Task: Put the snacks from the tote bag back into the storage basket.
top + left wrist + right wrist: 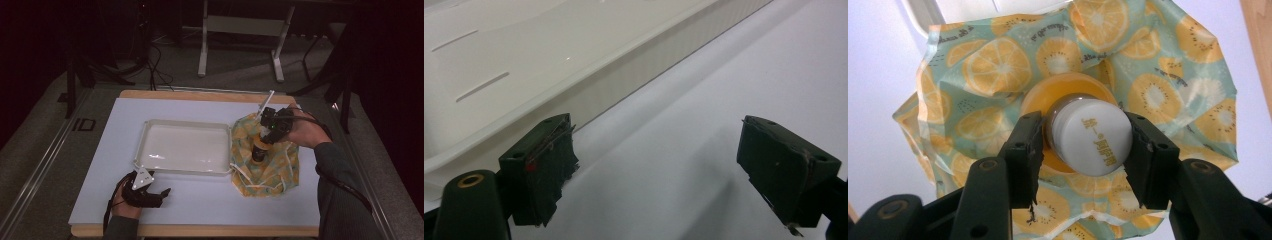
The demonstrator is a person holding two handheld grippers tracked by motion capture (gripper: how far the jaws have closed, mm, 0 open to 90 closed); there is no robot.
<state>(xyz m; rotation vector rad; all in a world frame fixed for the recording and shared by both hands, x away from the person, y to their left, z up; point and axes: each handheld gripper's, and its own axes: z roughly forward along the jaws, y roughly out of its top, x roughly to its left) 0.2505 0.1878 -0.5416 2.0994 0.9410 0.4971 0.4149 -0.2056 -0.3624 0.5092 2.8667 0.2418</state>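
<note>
A brown bottle with a white cap stands upright on a cloth bag printed with orange and kiwi slices, at the table's right. My right gripper comes down over the bottle's top. In the right gripper view the jaws flank the cap closely, with a thin dark gap at the left pad, so the gripper reads as open around it. My left gripper rests near the table's front left edge, open with nothing between its fingers.
A shallow white tray lies mid-table, its near rim just beyond my left gripper. The bag's white drawstrings trail toward the front. A wooden edge borders the white tabletop. A desk frame stands on the floor behind.
</note>
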